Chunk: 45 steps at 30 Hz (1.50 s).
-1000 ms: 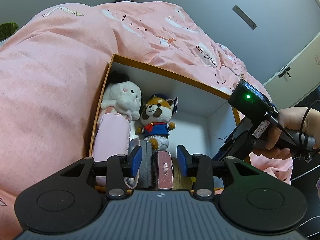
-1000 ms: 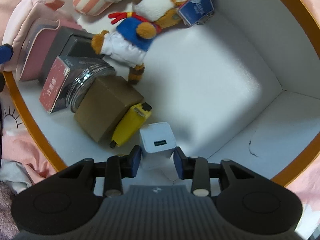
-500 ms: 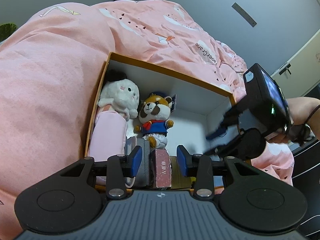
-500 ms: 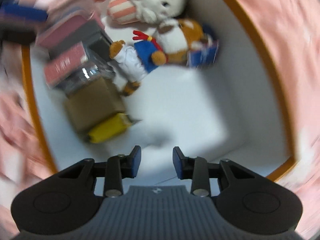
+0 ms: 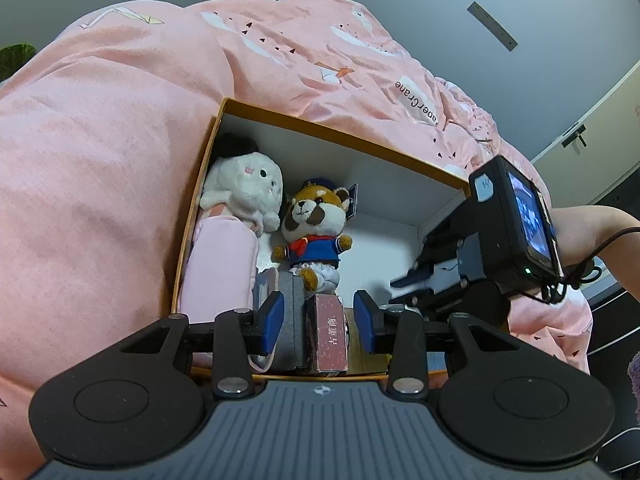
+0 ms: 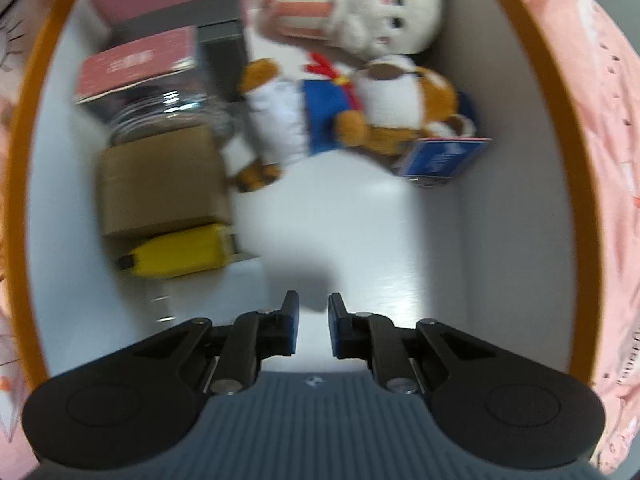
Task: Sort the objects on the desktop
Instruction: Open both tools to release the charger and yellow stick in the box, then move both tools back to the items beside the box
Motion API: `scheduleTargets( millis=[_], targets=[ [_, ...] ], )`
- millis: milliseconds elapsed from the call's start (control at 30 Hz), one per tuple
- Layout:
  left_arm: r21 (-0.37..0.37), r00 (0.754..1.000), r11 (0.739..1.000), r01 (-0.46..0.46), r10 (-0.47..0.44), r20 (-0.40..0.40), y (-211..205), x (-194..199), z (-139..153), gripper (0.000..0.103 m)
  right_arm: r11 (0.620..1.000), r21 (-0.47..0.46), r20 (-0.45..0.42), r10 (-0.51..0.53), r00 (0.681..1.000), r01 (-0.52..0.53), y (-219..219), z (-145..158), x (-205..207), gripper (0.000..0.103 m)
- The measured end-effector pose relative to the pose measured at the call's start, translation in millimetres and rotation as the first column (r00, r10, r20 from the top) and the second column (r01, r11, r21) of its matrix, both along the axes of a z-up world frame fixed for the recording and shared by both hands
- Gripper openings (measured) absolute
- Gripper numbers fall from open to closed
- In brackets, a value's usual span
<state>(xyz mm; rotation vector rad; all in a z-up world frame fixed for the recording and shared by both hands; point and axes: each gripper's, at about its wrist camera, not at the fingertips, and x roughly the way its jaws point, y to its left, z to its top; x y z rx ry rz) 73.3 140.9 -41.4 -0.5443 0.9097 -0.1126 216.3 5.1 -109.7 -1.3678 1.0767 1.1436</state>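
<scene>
Yellow cutter (image 6: 180,250) lies flat, long axis across the box (image 6: 520,40); right claw (image 6: 313,322) closed, empty.

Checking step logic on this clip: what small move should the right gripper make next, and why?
Probably lift the right gripper clear of the orange-rimmed box to fetch another item: its jaws are shut on nothing above the bare white floor, while the red panda plush and yellow item already lie inside.
</scene>
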Motion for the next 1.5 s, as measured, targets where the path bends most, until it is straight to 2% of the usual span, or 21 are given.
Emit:
scheduleTargets(
  millis=[33, 133, 367, 500, 600, 667, 800, 867, 900, 967, 1033, 1133, 1167, 1200, 1300, 1367, 1500],
  targets=[
    [0.000, 1.000, 1.000, 0.002, -0.002, 0.000, -0.7, -0.1, 0.0, 0.043, 1.000, -0.004, -0.018, 0.004, 1.000, -0.004, 0.5, -0.2, -2.2, 0.005],
    [0.002, 1.000, 1.000, 0.006, -0.006, 0.002, -2.2, -0.1, 0.6, 0.043, 1.000, -0.009, -0.071, -0.002, 0.997, 0.002, 3.2, 0.7, -7.0, 0.003],
    [0.009, 1.000, 1.000, 0.016, -0.016, 0.003, -7.3, -0.3, 1.8, 0.043, 1.000, 0.021, -0.067, 0.003, 0.998, -0.002, 10.0, 6.4, -9.8, 0.003],
    [0.037, 0.999, 0.998, 0.045, -0.046, 0.019, -16.6, -2.2, 6.4, 0.043, 0.998, 0.053, -0.024, -0.024, 0.999, 0.025, 14.4, 18.0, -10.8, 0.004],
    [0.044, 0.995, 0.995, 0.085, -0.087, 0.051, -27.3, -6.4, 13.5, 0.043, 0.987, 0.118, 0.024, -0.113, 0.993, 0.110, 13.3, 38.5, -11.1, 0.006],
    [0.052, 0.989, 0.991, 0.124, -0.128, 0.075, -36.7, -10.5, 18.4, 0.043, 0.962, 0.192, 0.033, -0.204, 0.978, 0.194, 9.3, 57.2, -14.7, 0.007],
    [0.108, 0.968, 0.971, 0.213, -0.225, 0.108, -61.3, -20.4, 27.3, 0.043, 0.872, 0.376, -0.007, -0.337, 0.942, 0.315, -9.8, 98.5, -35.5, 0.008],
    [0.139, 0.960, 0.959, 0.245, -0.260, 0.105, -74.2, -23.8, 29.5, 0.043, 0.812, 0.455, -0.045, -0.388, 0.920, 0.365, -66.3, 107.2, -66.7, 0.011],
    [0.156, 0.957, 0.954, 0.256, -0.273, 0.098, -80.1, -25.0, 29.6, 0.043, 0.781, 0.486, -0.065, -0.416, 0.907, 0.393, -84.7, 112.0, -51.6, 0.016],
    [0.193, 0.948, 0.938, 0.287, -0.307, 0.081, -92.6, -27.8, 29.0, 0.043, 0.715, 0.542, -0.100, -0.467, 0.879, 0.442, -101.7, 117.4, -66.4, 0.022],
    [0.206, 0.940, 0.928, 0.312, -0.332, 0.072, -102.5, -30.6, 28.1, 0.043, 0.669, 0.575, -0.118, -0.503, 0.856, 0.472, -129.5, 126.7, -69.8, 0.024],
    [0.197, 0.927, 0.915, 0.352, -0.370, 0.063, -112.8, -33.6, 24.7, 0.044, 0.600, 0.617, -0.139, -0.554, 0.821, 0.510, -147.7, 113.5, -91.3, 0.024],
    [0.192, 0.923, 0.912, 0.363, -0.381, 0.060, -116.6, -34.6, 23.5, 0.045, 0.573, 0.629, -0.154, -0.570, 0.807, 0.526, -157.2, 100.7, -97.3, 0.024],
    [0.191, 0.917, 0.905, 0.380, -0.396, 0.054, -121.2, -35.5, 21.5, 0.047, 0.541, 0.641, -0.172, -0.590, 0.789, 0.545, -165.7, 102.7, -105.1, 0.026],
    [0.179, 0.891, 0.878, 0.443, -0.454, 0.022, -135.0, -36.1, 13.2, 0.047, 0.443, 0.642, -0.232, -0.666, 0.709, 0.626, -186.8, 100.0, -123.7, 0.036],
    [0.176, 0.878, 0.864, 0.472, -0.478, -0.009, -143.5, -35.9, 5.7, 0.047, 0.386, 0.635, -0.257, -0.711, 0.655, 0.669, -194.0, 85.8, -131.6, 0.037],
    [0.193, 0.857, 0.835, 0.515, -0.510, -0.077, -159.1, -35.5, -10.6, 0.047, 0.272, 0.582, -0.265, -0.828, 0.495, 0.766, -199.7, 51.9, -142.8, 0.037]
  ],
)
